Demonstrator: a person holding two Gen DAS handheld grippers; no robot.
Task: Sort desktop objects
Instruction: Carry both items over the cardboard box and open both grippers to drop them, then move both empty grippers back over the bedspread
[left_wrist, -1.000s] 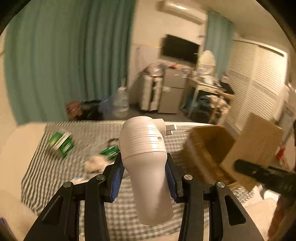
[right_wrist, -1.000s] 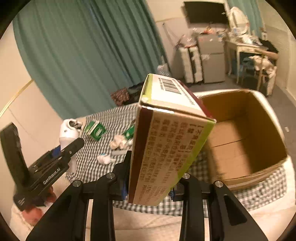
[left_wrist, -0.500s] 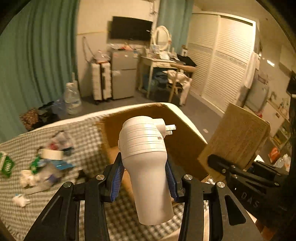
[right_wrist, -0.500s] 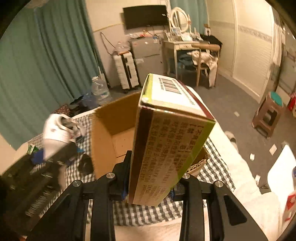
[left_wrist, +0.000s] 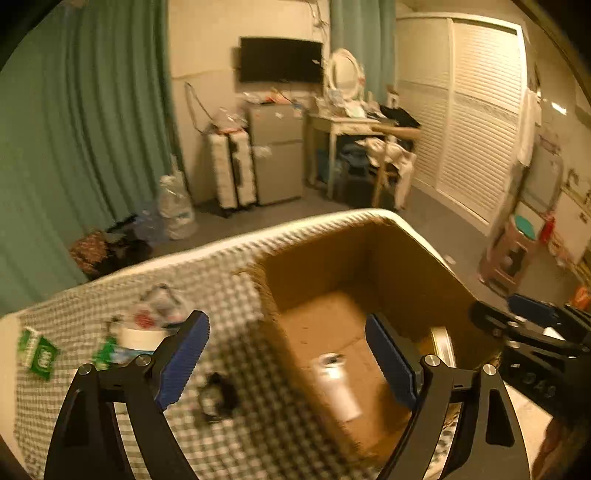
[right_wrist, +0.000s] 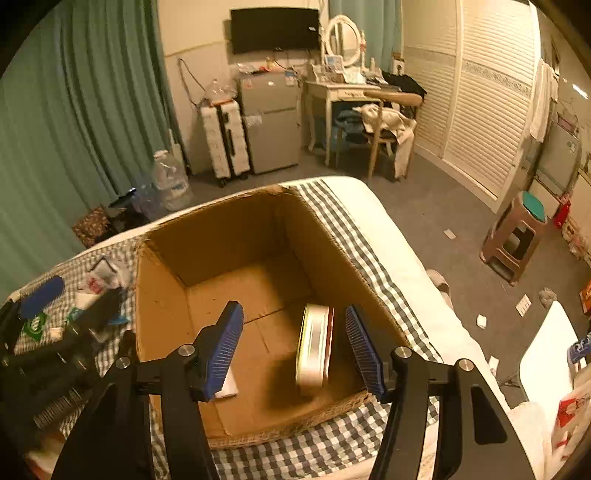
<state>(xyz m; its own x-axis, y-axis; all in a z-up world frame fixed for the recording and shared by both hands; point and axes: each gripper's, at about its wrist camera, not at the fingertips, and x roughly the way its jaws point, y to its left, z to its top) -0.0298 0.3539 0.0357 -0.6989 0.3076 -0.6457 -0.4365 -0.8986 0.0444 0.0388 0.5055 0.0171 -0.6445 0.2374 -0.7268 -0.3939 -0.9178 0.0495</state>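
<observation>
An open cardboard box (left_wrist: 373, 225) (right_wrist: 221, 210) stands on the checked cloth. My left gripper (left_wrist: 285, 319) hangs above its left wall, jaws wide and still opening, nothing between them. Below it a white plug-in device (left_wrist: 334, 384) lies blurred on the box floor; in the right wrist view it (right_wrist: 227, 386) peeks out behind a finger. My right gripper (right_wrist: 293, 308) is over the box's near side, jaws opening and empty. Under it a flat green and red carton (right_wrist: 314, 347) (left_wrist: 441, 343) stands on edge inside the box. Each gripper shows in the other's view, left (right_wrist: 70, 301) and right (left_wrist: 513, 314).
Left of the box the cloth (left_wrist: 240, 273) holds loose clutter: green packets (left_wrist: 38, 352), a tape roll (left_wrist: 142, 338), a small black item (left_wrist: 218, 397). The bed edge (right_wrist: 399, 258) drops off right of the box. A stool (right_wrist: 517, 232) stands on the floor.
Both grippers swung over the cardboard box and opened. The white device left the left jaws and the carton left the right jaws; both are now inside the box.
</observation>
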